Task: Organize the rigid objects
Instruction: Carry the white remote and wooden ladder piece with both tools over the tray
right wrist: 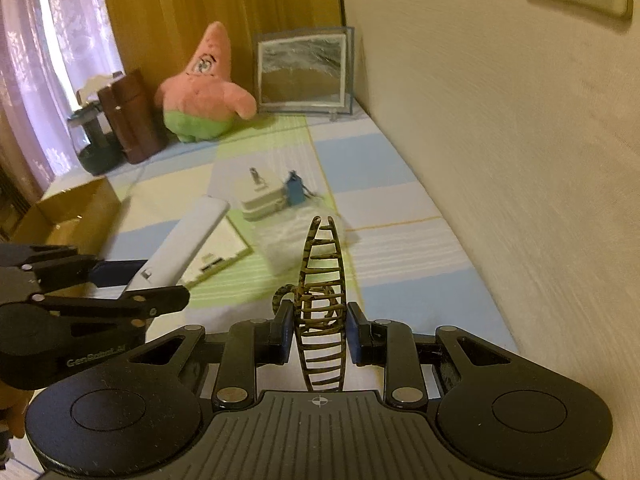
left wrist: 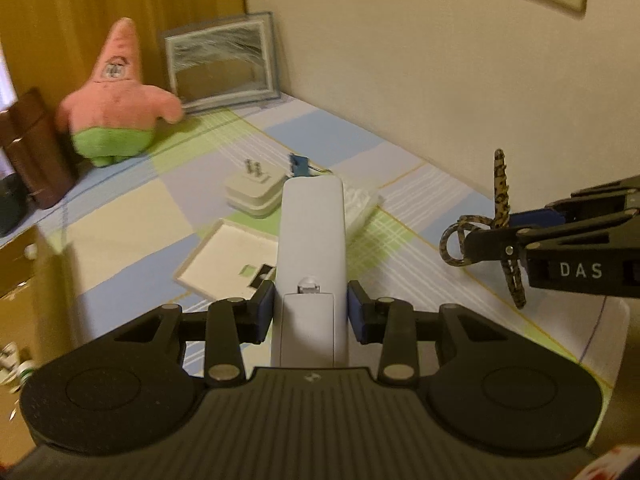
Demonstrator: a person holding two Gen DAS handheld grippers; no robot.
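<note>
Now, from the left wrist, we have the left claw (left wrist: 311, 312) closed on a white remote (left wrist: 311, 240), its blue pads pressing both sides near the battery end, the body reaching forward above the checked cloth of the desk (left wrist: 400, 240). The remote is long, smooth and hard, so it should sit firm. Below it lie a flat white box (left wrist: 224, 260), a white plug (left wrist: 256, 194) and a small blue item (left wrist: 298, 165). At the right the right claw (left wrist: 486, 236) holds a mottled hair clip (left wrist: 502, 200). We judge both things are picked up and on their way; the next move calls for a place to set them, perhaps the open carton, though we cannot tell. From the right wrist, the right claw (right wrist: 319, 332) is nearly closed on the hair clip (right wrist: 322, 280), a toothed, curved shell standing on edge between the pads, clear of the cloth. The remote (right wrist: 188, 236) slants in the left claw (right wrist: 138, 284), just beside the carton (right wrist: 72, 208).
</note>
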